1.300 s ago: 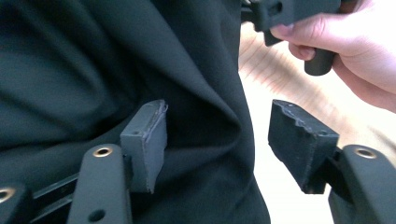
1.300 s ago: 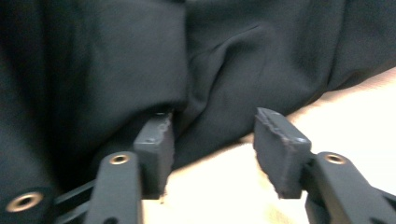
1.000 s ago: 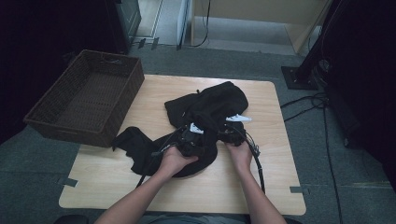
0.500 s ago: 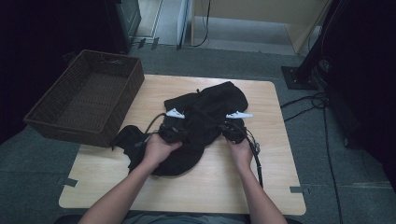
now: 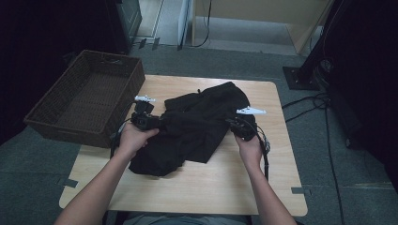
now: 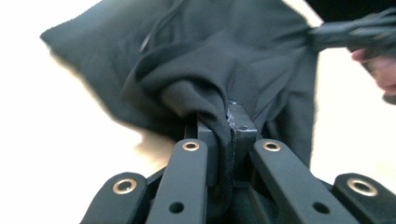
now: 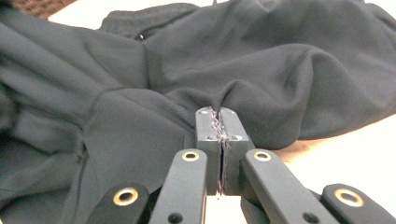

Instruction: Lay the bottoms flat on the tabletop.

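High view: black garment (image 5: 202,124), soft matte knit, rumpled and folded, lies mid-table (image 5: 197,192), right of wicker basket (image 5: 89,101). Left gripper (image 5: 149,121) clamped on its left edge, right gripper (image 5: 241,125) on its right edge; both just closed on cloth.

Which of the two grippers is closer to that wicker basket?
The left gripper. It sits just beside the basket, near its right wall, gripping the black garment. The right gripper holds the garment's far side.
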Available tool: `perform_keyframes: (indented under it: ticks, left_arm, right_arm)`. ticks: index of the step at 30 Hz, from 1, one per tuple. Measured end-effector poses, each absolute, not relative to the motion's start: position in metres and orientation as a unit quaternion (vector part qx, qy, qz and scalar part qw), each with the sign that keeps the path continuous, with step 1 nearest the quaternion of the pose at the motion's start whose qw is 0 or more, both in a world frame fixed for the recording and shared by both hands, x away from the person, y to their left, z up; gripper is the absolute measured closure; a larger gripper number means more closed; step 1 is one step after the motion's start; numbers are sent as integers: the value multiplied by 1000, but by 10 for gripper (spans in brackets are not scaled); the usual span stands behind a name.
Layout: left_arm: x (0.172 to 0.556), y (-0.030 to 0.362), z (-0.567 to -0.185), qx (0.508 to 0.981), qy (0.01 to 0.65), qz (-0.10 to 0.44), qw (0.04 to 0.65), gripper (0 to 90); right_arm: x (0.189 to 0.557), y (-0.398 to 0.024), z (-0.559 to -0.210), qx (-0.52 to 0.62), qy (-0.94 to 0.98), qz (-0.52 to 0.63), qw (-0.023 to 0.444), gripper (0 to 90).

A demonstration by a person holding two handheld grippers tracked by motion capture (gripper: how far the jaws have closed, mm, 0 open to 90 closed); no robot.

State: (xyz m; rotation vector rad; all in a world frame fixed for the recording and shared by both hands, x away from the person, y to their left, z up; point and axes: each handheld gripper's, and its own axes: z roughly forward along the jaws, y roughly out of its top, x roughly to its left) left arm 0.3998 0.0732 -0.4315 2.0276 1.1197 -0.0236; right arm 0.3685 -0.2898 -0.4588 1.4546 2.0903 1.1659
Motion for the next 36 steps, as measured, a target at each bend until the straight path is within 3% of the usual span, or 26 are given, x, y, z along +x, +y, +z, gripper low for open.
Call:
perform_keyframes:
  ticks: [1, 2, 9, 19, 27, 34, 36]
  left_arm:
    - [400, 74, -438, 804, 449, -7, 390, 846]
    - [399, 74, -442, 806, 451, -7, 383, 782]
    - [386, 56, -475, 828, 433, -13, 357, 754]
    - [406, 44, -504, 813, 456, -15, 361, 767]
    - [453, 39, -508, 790, 481, 3, 381, 758]
    - [461, 46, -485, 769, 483, -3, 418, 667]
    - [452, 49, -471, 781, 467, 3, 414, 622]
  right_arm:
    - [368, -289, -459, 510, 738, 411, 164, 807]
    - [366, -284, -460, 507, 740, 415, 154, 734]
    - [353, -247, -483, 480, 772, 392, 142, 673]
    - [380, -232, -510, 485, 787, 346, 159, 680]
    - [442, -235, -512, 499, 774, 345, 181, 713]
    - [475, -236, -507, 525, 765, 327, 181, 658]
    - [461, -235, -491, 513, 765, 338, 193, 709]
